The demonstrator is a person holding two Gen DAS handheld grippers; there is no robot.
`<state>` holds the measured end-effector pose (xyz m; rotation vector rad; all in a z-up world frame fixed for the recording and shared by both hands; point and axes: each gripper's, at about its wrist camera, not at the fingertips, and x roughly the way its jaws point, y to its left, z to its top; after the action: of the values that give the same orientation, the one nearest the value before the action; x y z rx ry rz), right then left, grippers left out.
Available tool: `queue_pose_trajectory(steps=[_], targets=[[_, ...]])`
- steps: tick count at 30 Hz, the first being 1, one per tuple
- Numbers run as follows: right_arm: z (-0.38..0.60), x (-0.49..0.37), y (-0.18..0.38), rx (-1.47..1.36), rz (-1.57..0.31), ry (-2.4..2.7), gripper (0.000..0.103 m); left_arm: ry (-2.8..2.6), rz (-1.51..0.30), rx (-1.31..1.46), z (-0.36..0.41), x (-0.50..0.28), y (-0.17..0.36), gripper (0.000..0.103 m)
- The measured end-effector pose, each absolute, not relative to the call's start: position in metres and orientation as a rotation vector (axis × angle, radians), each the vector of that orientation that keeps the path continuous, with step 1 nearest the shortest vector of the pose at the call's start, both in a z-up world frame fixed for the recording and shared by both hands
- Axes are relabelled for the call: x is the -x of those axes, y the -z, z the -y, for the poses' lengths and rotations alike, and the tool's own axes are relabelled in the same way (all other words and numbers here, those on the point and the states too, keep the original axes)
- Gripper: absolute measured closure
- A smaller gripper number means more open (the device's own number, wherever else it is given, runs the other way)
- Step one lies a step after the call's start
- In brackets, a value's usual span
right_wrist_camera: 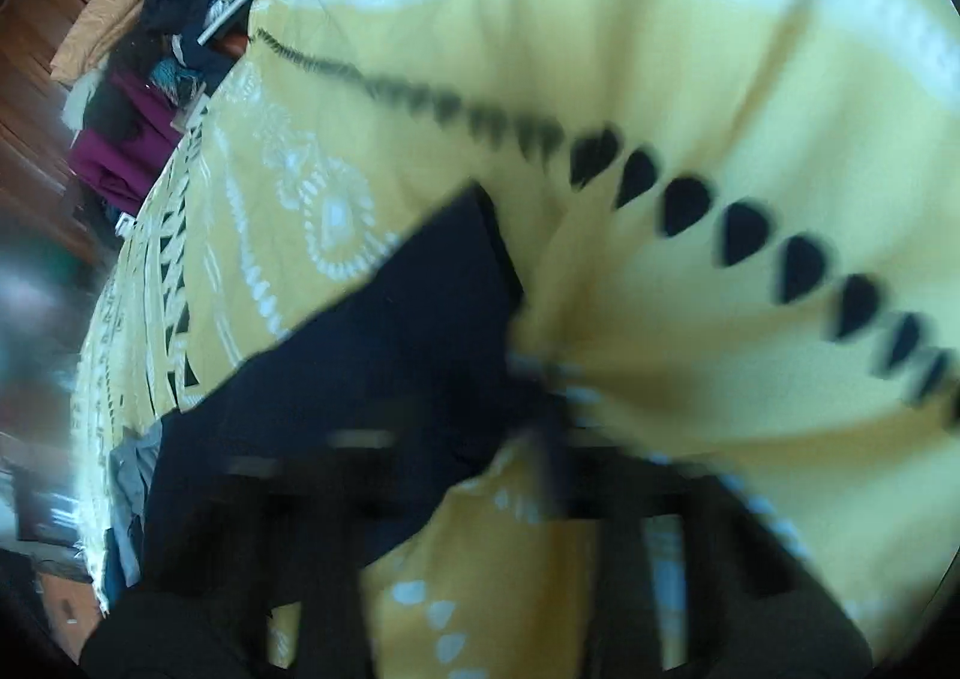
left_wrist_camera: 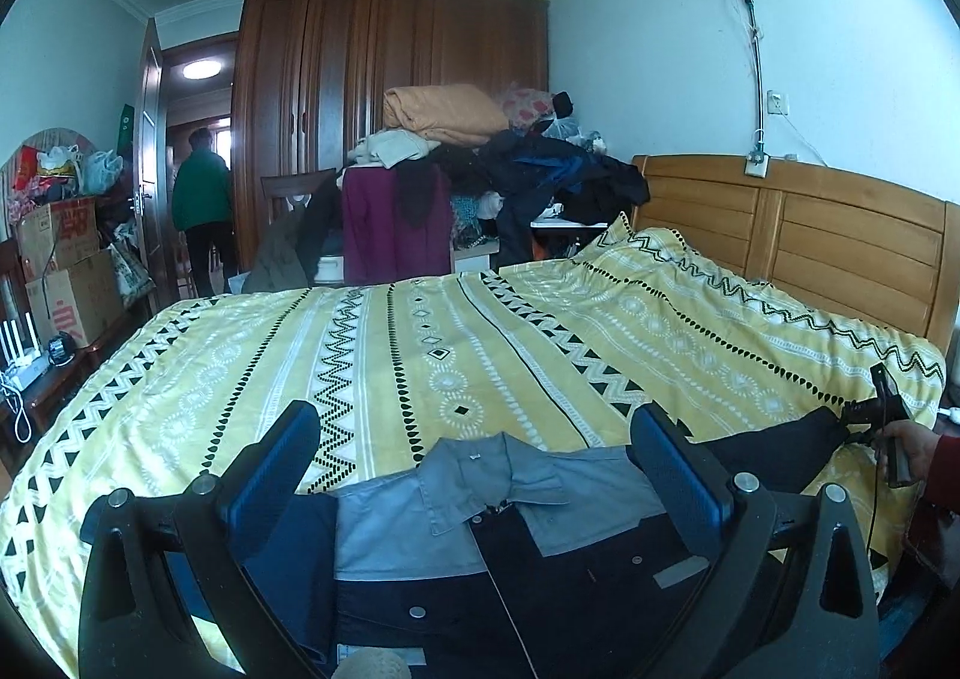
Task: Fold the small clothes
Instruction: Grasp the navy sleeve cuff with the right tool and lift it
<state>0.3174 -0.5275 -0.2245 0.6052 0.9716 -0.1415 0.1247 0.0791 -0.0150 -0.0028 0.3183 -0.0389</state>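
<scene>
Presently, navy and grey jacket flat on yellow patterned bedspread, collar up, left gripper spread wide above it, right gripper at dark sleeve (blurred, grip undeterminable), cluttered wardrobe behind.

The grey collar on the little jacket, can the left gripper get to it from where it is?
Probably yes. The left gripper is open, its fingers either side of the jacket on the bedspread, and the grey collar lies uncovered just ahead between them. Nothing blocks the way.
</scene>
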Motion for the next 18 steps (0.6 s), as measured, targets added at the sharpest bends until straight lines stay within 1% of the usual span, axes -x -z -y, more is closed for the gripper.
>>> queue_pose_trajectory(steps=[1, 3, 6, 7, 9, 11, 13, 14, 15, 16, 17, 18], targets=[[0.523, -0.314, 0.212, -0.616, -0.935, 0.108, 0.095, 0.037, -0.316, 0.004, -0.081, -0.124, 0.016, 0.0], [0.499, -0.308, 0.17, -0.647, -0.834, -0.027, 0.103, 0.035, -0.303, 0.012, -0.086, -0.121, 0.017, 0.0], [0.432, -0.303, 0.097, -0.558, -0.712, -0.204, 0.103, 0.021, -0.292, 0.036, -0.101, -0.114, 0.017, 0.0], [0.395, -0.302, 0.068, -0.528, -0.665, -0.302, 0.103, 0.015, -0.289, 0.05, -0.109, -0.111, 0.016, 0.0], [0.328, -0.302, 0.031, -0.471, -0.613, -0.45, 0.103, -0.002, -0.276, 0.083, -0.124, -0.101, 0.016, 0.0], [0.262, -0.307, 0.012, -0.41, -0.607, -0.572, 0.103, -0.023, -0.26, 0.103, -0.14, -0.088, 0.015, 0.0], [0.22, -0.315, 0.019, -0.403, -0.66, -0.631, 0.102, -0.056, -0.261, 0.112, -0.157, -0.078, 0.015, 0.0], [0.206, -0.318, 0.031, -0.41, -0.684, -0.625, 0.09, -0.074, -0.265, 0.109, -0.165, -0.071, 0.016, 0.0], [0.201, -0.322, 0.046, -0.416, -0.714, -0.605, 0.069, -0.089, -0.268, 0.107, -0.174, -0.064, 0.017, 0.0], [0.204, -0.323, 0.061, -0.435, -0.741, -0.582, 0.061, -0.103, -0.273, 0.106, -0.183, -0.057, 0.02, 0.0], [0.215, -0.324, 0.082, -0.475, -0.778, -0.552, 0.06, -0.117, -0.285, 0.109, -0.192, -0.052, 0.022, 0.0], [0.232, -0.324, 0.102, -0.506, -0.812, -0.524, 0.061, -0.135, -0.305, 0.112, -0.201, -0.048, 0.026, 0.0]])
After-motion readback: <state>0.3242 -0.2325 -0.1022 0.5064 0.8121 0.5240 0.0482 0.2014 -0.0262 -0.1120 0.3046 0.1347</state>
